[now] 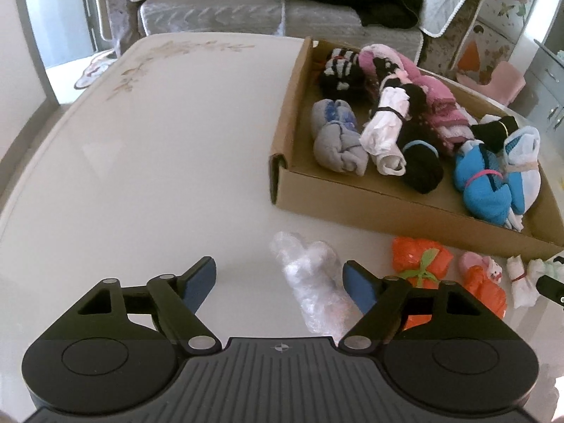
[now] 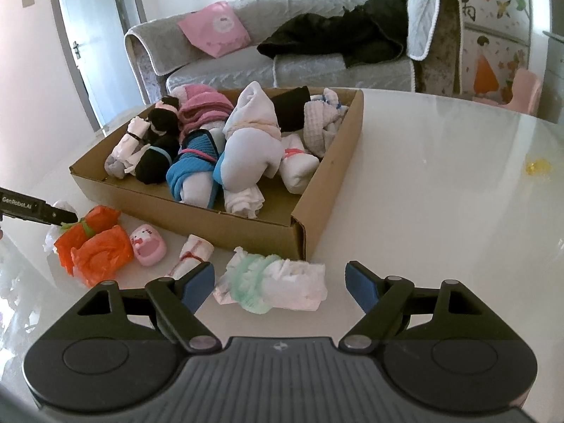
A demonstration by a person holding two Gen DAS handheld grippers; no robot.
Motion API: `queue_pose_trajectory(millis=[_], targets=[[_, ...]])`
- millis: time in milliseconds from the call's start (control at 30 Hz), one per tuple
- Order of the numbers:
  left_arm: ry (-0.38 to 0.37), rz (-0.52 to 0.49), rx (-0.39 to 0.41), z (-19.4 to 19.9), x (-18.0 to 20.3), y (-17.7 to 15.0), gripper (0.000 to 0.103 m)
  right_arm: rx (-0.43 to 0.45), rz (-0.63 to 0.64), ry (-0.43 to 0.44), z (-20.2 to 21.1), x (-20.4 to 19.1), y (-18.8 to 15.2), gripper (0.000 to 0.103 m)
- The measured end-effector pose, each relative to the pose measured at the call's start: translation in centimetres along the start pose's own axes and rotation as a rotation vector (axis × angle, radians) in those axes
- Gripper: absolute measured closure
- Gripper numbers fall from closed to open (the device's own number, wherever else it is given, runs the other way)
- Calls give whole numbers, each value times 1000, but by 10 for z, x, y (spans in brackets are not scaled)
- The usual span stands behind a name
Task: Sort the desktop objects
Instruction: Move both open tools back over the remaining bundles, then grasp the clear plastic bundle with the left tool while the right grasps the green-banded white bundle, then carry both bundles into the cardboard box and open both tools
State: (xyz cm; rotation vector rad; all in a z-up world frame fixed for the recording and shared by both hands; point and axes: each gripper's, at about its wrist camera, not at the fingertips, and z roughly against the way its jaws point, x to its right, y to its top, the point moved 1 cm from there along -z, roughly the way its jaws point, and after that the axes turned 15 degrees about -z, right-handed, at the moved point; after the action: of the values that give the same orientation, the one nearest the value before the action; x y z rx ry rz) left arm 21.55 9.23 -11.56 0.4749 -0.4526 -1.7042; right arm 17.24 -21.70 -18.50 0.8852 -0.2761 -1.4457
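A cardboard tray (image 1: 352,194) (image 2: 211,208) holds several rolled sock bundles. On the white table in front of it lie a clear plastic bundle (image 1: 313,282), an orange bundle tied with green (image 1: 421,262) (image 2: 95,243), a pink Hello Kitty item (image 1: 483,268) (image 2: 148,245), a small white roll with red tie (image 1: 521,278) (image 2: 194,252), and a white-and-green bundle (image 2: 275,282). My left gripper (image 1: 280,282) is open, with the clear plastic bundle between its fingers. My right gripper (image 2: 280,282) is open around the white-and-green bundle. The left gripper's body (image 2: 35,208) shows at the left edge of the right wrist view.
A grey sofa (image 2: 225,67) with a black garment (image 2: 338,38) and a pink bag (image 2: 215,30) stands behind the table. A yellow speck (image 2: 537,167) lies on the table at right. The table's left half (image 1: 158,141) is bare white surface.
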Motion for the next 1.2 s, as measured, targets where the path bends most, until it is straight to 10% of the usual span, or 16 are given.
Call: queue_pose_trajectory(millis=[200,567,1200], targets=[[24,-49,24,1,10,-6,20,2,21,-14,-4,-6,-6,15],[19,-64,76,10,6,-16,59,58,18,12,2,-6,-13,43],[-36,-72,130,64,8,-26,61,112,22,16,58,-3,-9,44]])
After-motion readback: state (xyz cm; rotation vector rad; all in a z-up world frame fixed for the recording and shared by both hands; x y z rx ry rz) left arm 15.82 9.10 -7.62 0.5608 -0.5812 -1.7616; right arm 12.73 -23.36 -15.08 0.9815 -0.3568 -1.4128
